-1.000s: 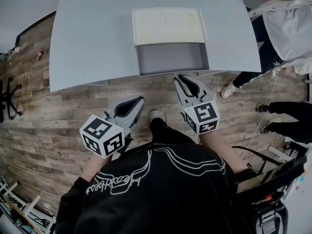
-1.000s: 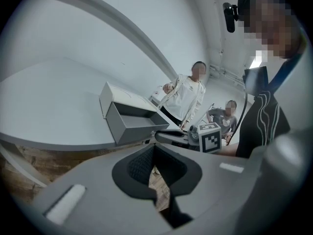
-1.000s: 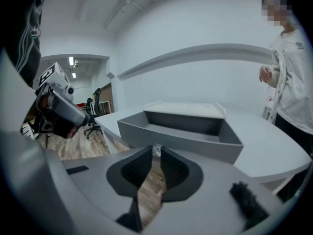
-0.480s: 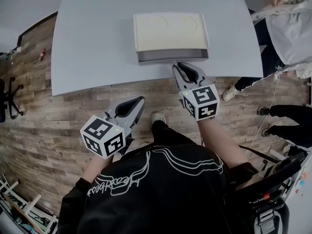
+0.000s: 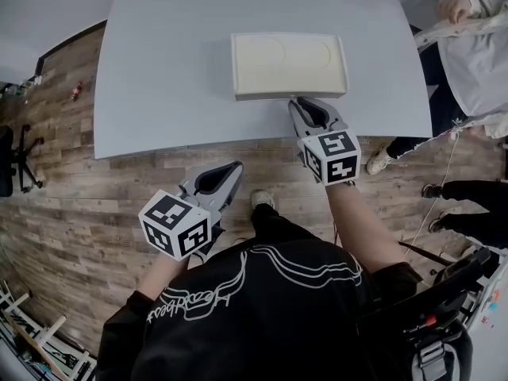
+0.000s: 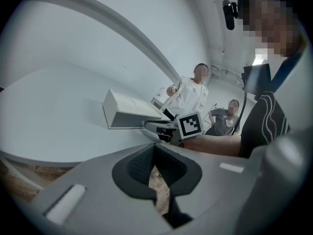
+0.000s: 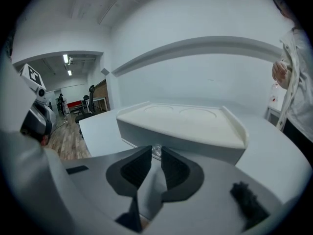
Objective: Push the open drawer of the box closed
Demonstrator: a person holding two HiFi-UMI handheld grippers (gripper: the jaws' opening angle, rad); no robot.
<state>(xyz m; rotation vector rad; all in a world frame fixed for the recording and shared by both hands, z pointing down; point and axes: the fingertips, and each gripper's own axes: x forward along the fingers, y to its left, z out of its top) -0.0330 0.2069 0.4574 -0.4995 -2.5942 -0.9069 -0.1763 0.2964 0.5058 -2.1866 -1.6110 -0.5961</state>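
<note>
The box with its cream top lies on the grey table, and its drawer front sits flush with the box body. My right gripper is shut, its tips right at the drawer front. In the right gripper view the box fills the middle, and a small clear knob shows just beyond the right gripper. My left gripper is shut with nothing in it and hangs over the wooden floor, short of the table's near edge. From the left gripper view the box is off to the left.
People stand at the table's right end, with shoes and cables on the floor there. An office chair is at the far left. The table's near edge runs between my two grippers.
The drawer was pulled out a second ago and is now flush with the box. My right gripper moved forward with it. The left gripper barely moved.
</note>
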